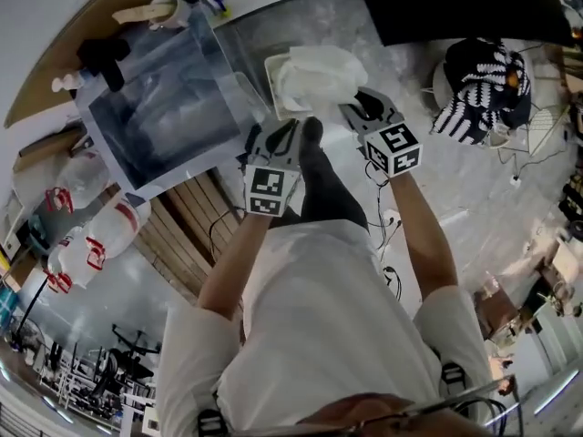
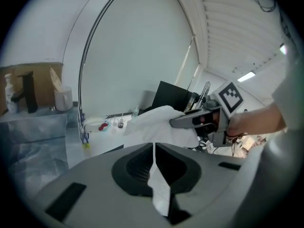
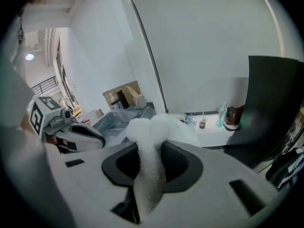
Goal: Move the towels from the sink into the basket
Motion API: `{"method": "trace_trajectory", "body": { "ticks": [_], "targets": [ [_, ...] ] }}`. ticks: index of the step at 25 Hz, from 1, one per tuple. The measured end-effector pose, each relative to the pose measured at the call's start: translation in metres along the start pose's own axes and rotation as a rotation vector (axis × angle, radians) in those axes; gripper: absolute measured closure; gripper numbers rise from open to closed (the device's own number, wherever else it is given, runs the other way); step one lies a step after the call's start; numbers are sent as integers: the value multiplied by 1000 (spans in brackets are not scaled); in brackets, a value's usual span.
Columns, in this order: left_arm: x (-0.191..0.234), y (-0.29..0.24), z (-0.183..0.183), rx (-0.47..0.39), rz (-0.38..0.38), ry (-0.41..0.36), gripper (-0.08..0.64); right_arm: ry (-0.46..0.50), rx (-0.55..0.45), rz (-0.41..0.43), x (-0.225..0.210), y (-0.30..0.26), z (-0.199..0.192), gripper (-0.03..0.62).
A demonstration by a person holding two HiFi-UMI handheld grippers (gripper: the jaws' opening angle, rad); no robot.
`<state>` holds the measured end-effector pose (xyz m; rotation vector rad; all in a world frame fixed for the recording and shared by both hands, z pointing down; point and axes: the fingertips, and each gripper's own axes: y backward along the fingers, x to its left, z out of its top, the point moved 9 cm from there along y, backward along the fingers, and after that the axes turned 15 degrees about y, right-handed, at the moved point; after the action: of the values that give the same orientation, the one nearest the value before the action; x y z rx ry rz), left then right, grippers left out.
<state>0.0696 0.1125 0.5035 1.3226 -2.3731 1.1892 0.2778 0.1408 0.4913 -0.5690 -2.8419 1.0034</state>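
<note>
Closest in, the person's two forearms reach forward and each hand holds a set of tongs. The left tongs [image 2: 154,148] are nearly together, nipping a thin edge of the white towel [image 1: 314,73]. The right tongs [image 3: 151,151] are narrow too, clamped on a thick, rolled fold of the same towel.

The towel spans from one set of tongs to the other, so its long axis runs left to right across the person's front. Its bunched bulk bulges forward, away from the body. It hangs over the white rectangular basket [image 1: 271,85]; I cannot tell whether it touches the basket.

Just left of the basket stands the sink [image 1: 155,107], lined with clear plastic, with a black faucet [image 1: 102,57] at its far corner. Wooden slats [image 1: 196,209] lie below it.

The floor [image 1: 455,208] is mottled grey. A black-and-white striped cloth [image 1: 483,80] sits off to the right, and a black panel [image 1: 465,3] stands beyond the basket. Farthest back, a white counter [image 3: 209,133] carries small bottles [image 3: 222,114] against a plain pale wall [image 3: 204,42].
</note>
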Motion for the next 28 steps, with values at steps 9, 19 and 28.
{"method": "trace_trajectory", "body": {
  "ticks": [9,19,28],
  "targets": [
    [39,-74,-118,61,57,120,542,-36,125,73,0,-114,-116,485],
    [94,-154,-248,158,90,164,543,-71,281,119,6,-249,-275,479],
    [142,-204,-339,212,138,225,543,-55,399,110,6,-347,-394,448]
  ]
}}
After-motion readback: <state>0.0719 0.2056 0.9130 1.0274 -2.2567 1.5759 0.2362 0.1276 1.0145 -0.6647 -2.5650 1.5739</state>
